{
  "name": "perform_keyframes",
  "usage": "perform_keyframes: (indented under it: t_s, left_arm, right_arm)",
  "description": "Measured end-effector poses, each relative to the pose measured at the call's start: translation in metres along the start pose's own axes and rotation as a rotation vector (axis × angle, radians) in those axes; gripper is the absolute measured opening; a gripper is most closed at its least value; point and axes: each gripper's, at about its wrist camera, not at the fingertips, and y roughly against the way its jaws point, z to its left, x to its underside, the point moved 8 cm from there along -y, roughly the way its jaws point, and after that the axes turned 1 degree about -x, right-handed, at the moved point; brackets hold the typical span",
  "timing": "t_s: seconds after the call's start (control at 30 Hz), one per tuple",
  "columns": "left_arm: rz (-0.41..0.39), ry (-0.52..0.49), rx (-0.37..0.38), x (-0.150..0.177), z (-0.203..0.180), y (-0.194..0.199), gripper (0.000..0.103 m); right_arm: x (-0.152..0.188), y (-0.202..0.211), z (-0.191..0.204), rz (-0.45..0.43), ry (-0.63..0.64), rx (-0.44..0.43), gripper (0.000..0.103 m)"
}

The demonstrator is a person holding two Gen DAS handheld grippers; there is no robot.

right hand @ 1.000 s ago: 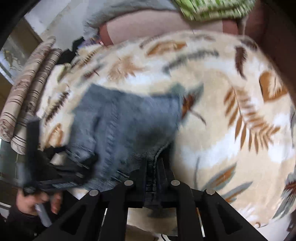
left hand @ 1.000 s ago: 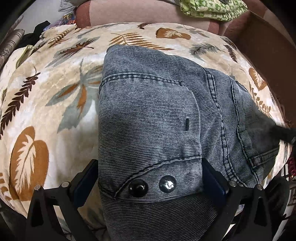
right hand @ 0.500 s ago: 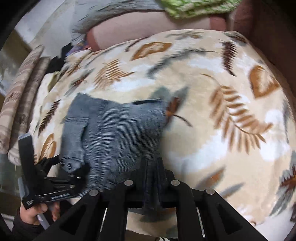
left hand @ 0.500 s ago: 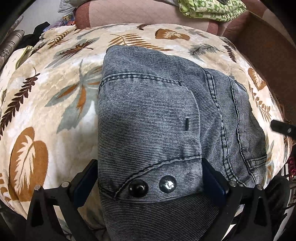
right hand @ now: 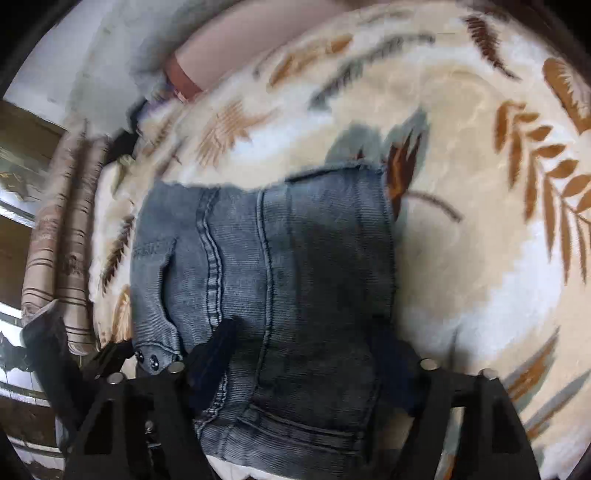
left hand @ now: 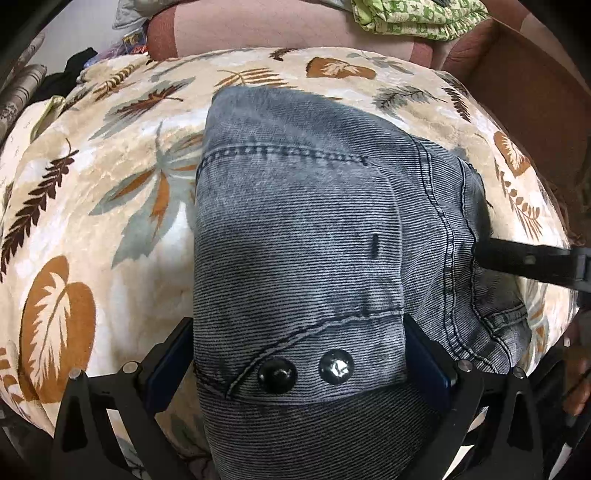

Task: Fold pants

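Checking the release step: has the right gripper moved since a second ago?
Yes. The right gripper has come down closer to the folded pants, which now look larger against the leaf blanket; its jaws have just been opening, denim between them.

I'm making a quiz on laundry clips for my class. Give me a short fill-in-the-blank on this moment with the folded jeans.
1. The folded jeans lie on a blanket printed with ____.
2. Near the left gripper, the waistband shows ____ round buttons.
3. The right gripper has just been opening; its fingers now stand ____, with denim between them.
4. The bundle behind the blanket is ____ in colour.

Missing words: leaves; two; apart; green
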Motion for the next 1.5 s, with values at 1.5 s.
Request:
perform_keyframes:
  t_s: [1.5]
  left_arm:
    - [-0.043,0.363,0.333,-0.037,0.064,-0.004,0.103]
  right_arm:
    - [-0.005,0.008,-0.039,0.023,-0.260,-0.251,0.074]
